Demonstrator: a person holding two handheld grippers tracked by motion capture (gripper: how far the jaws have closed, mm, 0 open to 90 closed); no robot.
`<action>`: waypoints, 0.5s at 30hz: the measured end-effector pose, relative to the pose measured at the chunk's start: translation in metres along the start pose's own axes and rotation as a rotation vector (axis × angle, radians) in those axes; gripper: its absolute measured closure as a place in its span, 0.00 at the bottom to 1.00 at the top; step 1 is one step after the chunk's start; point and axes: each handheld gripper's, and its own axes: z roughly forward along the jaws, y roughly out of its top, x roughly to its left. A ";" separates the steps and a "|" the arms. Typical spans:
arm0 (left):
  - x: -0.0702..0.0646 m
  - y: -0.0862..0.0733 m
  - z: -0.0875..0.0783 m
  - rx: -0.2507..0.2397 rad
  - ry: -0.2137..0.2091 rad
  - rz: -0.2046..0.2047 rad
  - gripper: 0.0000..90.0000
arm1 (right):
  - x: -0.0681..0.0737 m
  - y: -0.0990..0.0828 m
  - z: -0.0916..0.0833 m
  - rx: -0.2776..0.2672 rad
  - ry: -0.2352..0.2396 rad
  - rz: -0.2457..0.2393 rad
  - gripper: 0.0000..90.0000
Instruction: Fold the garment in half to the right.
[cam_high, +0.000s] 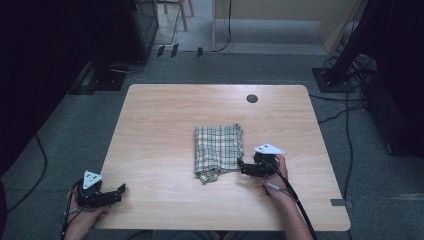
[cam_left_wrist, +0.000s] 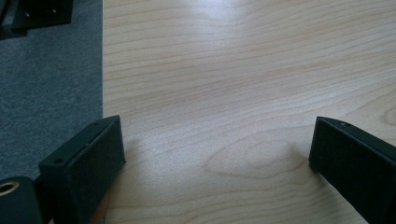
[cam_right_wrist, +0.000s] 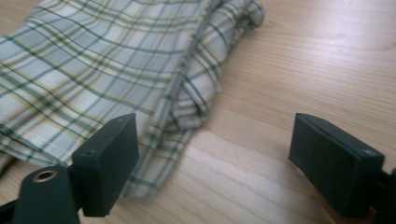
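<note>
Left gripper (cam_high: 121, 190): at the near left corner of the table (cam_high: 165, 210), jaws spread wide over bare wood with nothing between them; it looks parked out of the way.
Right gripper (cam_high: 241, 167): low at the cloth's near right edge, jaws well apart and clamped on nothing (one jaw sits over the cloth's hem in the right gripper view, the other over bare wood), a placing that would suit taking that edge or having let it go.
Plaid cloth (cam_high: 218, 148): folded into a rough rectangle at the middle of the table, lying flat, with a loose rumpled corner (cam_right_wrist: 189, 109) sticking out toward the person; that untidy flap is probably why the right gripper is there.
Cable hole (cam_high: 252, 98): a dark round port near the far edge, well apart from the cloth.
</note>
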 end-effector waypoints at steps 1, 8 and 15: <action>0.000 0.000 0.000 0.000 0.000 0.000 0.04 | -0.002 -0.001 -0.001 0.003 -0.008 0.005 0.16; 0.000 0.000 0.000 0.002 0.007 -0.006 0.03 | -0.015 -0.004 -0.006 0.032 -0.045 0.030 0.13; 0.000 0.001 0.001 0.009 0.004 -0.006 0.02 | -0.023 -0.005 -0.007 0.086 -0.128 -0.055 0.05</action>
